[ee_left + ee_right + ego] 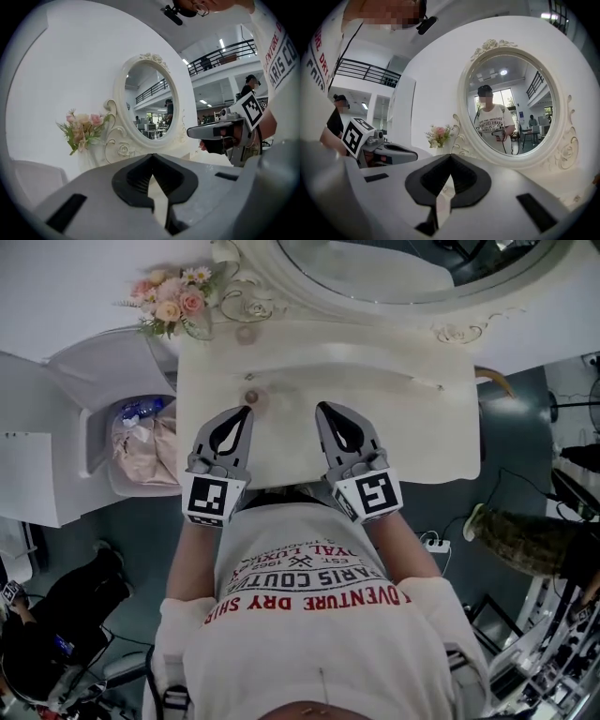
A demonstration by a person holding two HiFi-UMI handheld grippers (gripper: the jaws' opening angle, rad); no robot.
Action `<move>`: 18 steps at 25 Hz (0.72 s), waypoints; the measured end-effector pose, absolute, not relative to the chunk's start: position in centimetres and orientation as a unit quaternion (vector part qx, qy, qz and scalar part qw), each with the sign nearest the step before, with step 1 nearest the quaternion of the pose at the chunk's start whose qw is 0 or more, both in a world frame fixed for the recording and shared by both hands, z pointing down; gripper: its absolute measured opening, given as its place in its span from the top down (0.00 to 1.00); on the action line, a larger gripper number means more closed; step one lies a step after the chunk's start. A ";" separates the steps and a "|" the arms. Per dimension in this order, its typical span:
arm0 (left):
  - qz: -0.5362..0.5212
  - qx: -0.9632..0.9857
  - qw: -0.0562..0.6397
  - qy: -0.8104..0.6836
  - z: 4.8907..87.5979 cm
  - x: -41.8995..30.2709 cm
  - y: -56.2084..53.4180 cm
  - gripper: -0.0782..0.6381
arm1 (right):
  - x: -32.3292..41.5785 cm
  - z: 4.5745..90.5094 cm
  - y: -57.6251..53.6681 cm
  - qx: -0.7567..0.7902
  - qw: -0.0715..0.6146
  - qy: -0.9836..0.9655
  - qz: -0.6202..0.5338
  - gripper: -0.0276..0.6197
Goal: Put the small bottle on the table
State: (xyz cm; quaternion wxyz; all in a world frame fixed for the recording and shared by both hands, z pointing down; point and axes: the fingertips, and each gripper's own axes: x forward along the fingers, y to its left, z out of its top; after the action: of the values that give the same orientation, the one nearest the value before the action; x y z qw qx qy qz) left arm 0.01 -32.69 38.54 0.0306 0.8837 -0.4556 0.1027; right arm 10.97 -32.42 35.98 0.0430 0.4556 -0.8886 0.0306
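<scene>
A small round brownish thing (250, 397), perhaps the small bottle seen from above, stands on the white dressing table (412, 427). It is just beyond the tip of my left gripper (246, 412). That gripper is shut, with nothing between its jaws in its own view (151, 157). My right gripper (322, 408) hovers beside it over the table's middle, also shut and empty (450, 157). Each gripper shows in the other's view: the right one (206, 132) and the left one (401, 152).
An oval white-framed mirror (403, 268) rises at the table's back, with a pink flower bunch (173, 301) at its left. A bin (141, 442) holding bags and a bottle stands left of the table. A person (56, 615) sits at lower left.
</scene>
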 end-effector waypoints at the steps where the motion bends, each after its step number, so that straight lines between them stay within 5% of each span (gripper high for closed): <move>1: 0.105 0.881 0.030 -0.461 38.0 -0.1 -32.6 0.88 | 11.2 35.6 -32.3 0.456 0.042 -0.889 0.030 0.96; 18: 0.089 0.858 -0.015 -0.506 32.1 -0.9 -32.4 0.88 | 13.5 32.7 -32.6 0.443 0.025 -0.896 0.013 0.96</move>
State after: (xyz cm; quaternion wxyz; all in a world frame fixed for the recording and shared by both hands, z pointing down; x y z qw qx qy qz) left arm -0.91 -32.42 32.08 -0.0154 0.8580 -0.5056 0.0891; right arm 13.46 -32.58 32.67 0.0252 0.4430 -0.8961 0.0126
